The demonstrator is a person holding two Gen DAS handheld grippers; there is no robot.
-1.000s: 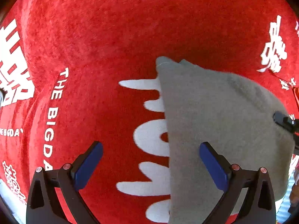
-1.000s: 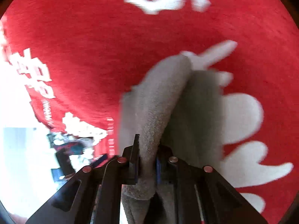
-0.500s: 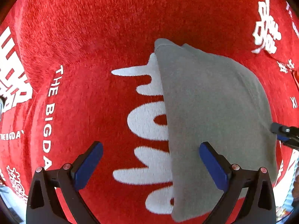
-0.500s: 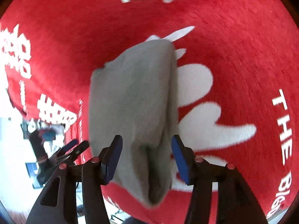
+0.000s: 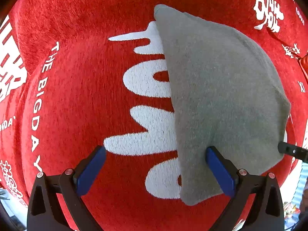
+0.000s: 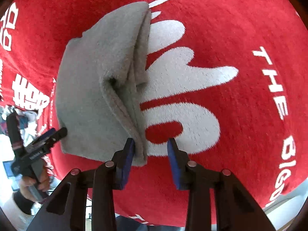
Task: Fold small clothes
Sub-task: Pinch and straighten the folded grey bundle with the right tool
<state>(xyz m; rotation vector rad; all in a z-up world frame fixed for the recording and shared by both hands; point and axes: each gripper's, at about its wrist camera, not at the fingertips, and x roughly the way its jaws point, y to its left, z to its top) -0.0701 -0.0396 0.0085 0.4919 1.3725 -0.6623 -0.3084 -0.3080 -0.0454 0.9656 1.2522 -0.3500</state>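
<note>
A folded grey fleece garment [image 5: 221, 100] lies on the red printed cloth [image 5: 86, 28] covering your worktop, its layered edges facing the right gripper [image 6: 151, 154]. Your right fingers [image 6: 127, 159] are released, spread either side of the garment's near corner. Your left gripper [image 5: 154, 165] is likewise released, one blue finger [image 5: 219, 171] resting over the fleece at five o'clock. Judged from here, the loose top layer could spring open along the puckered seam at the garment's centre, or you could snag the red cloth beneath if you clench too low. Legible white lettering reads "THE BIGDAY" [image 5: 41, 100] at nine o'clock; large drip-style letters lie partly hidden under the fleece, and the Chinese characters [image 5: 267, 13] at one o'clock are too distorted to read.
</note>
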